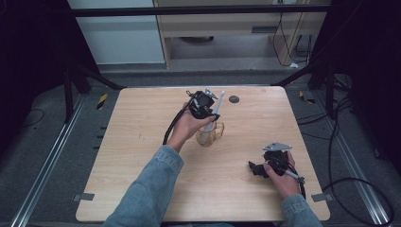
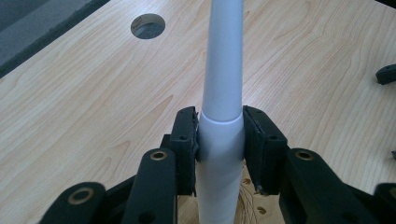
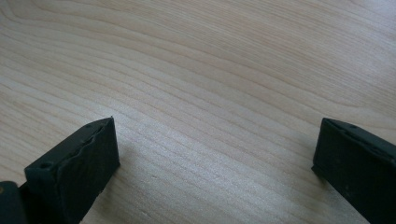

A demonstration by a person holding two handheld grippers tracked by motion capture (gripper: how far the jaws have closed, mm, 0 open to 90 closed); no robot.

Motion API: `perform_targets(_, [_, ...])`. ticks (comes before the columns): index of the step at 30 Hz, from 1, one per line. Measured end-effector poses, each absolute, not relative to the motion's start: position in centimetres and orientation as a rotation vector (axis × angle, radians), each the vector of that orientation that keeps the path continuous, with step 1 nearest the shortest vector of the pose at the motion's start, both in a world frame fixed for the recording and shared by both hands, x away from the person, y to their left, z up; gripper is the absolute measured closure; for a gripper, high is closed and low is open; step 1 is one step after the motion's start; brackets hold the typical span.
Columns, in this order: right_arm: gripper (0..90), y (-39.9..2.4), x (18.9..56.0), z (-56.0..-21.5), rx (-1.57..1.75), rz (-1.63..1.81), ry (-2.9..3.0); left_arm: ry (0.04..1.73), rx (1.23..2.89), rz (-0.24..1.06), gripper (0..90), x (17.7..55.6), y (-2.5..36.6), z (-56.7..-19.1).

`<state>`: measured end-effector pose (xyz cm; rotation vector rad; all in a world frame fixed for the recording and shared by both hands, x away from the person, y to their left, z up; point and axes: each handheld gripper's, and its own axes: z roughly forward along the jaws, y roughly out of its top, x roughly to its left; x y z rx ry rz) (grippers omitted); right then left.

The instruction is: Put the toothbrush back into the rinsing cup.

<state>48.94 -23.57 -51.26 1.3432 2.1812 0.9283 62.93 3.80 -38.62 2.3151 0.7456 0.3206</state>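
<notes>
A clear glass mug point(image 1: 208, 135) stands near the middle of the wooden table point(image 1: 142, 156). A white tapered handle point(image 1: 218, 103) rises out of it, leaning away from me. My left gripper point(image 1: 210, 118) is shut on this handle just above the mug. In the left gripper view its pads point(image 2: 184, 140) press both sides of the white handle point(image 2: 224, 60), and thin wires point(image 2: 247, 201) show below them. My right gripper point(image 1: 257, 169) rests low at the table's right front, pointing left. Its jaws stand wide apart in the right gripper view, and my right gripper point(image 3: 215, 154) has only bare wood between them.
A round dark hole point(image 1: 233, 99) sits in the tabletop behind the mug, and the same hole point(image 2: 148, 25) appears in the left gripper view. Black frame bars and cables run along the floor around the table. A sleeved forearm point(image 1: 151, 184) reaches in from the front.
</notes>
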Motion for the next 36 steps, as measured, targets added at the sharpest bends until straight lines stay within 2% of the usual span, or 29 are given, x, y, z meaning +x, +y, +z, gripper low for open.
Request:
perform_targets(8, [0.3, -23.6, 48.9, -51.3, 1.342, 0.928, 2.182, 0.740, 2.306, 0.336, 60.9, 62.8, 3.8, -38.5])
perform_targets(11, [0.4, -23.6, 48.9, -51.3, 1.342, 0.928, 2.181, 0.748, 2.297, 0.353, 53.5, 62.8, 3.9, -38.5])
perform_targets(18, [0.4, -23.6, 48.9, -51.3, 1.343, 0.927, 2.182, 0.771, 2.295, 0.351, 46.2, 62.7, 4.4, -38.7])
perform_targets(27, [0.3, -23.6, 48.9, -51.3, 1.343, 0.927, 2.181, 0.759, 2.270, 0.359, 31.8, 62.3, 4.5, -38.3])
perform_targets(31, [0.3, -23.6, 48.9, -51.3, 1.343, 0.928, 2.181, 0.773, 2.257, 0.380, 16.6, 62.1, 4.4, -38.2])
perform_targets(36, [0.3, -23.6, 48.9, -51.3, 1.343, 0.928, 2.181, 0.770, 2.251, 0.390, 10.3, 61.7, 4.4, -37.9])
